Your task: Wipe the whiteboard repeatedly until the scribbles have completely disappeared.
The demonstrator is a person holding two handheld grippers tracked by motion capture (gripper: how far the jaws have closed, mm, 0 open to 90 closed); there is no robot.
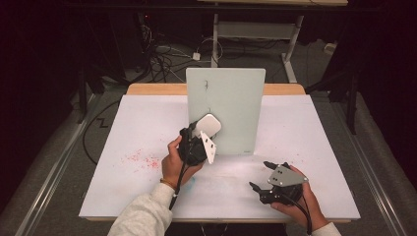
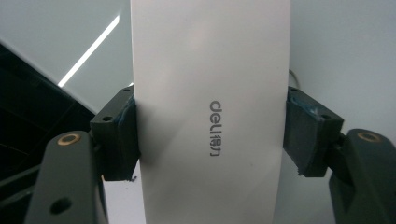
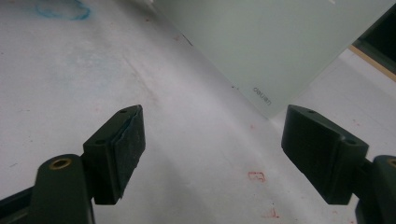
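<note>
From the high view, my left gripper pinches a white eraser and holds it up against the lower left part of the pale green board, which stands upright near the middle of the white table. My left hand wraps the gripper's black body, a grey plate on its top. My right gripper sits low at the near right of the table, well apart from the board, its jaws spread wide with nothing between them; my right hand grips it from behind. Red specks dot the table left of my left hand.

In the left gripper view, the eraser stands lengthwise between the two jaws, both pads pressed tight to its long edges. Grey "deli" lettering runs sideways across its face. The board lies just behind it.

In the right gripper view, the jaws stand far apart over bare table. The board's lower corner, with small grey lettering, lies ahead. A blue smear marks the table at upper left, and red marks lie between the jaws.
</note>
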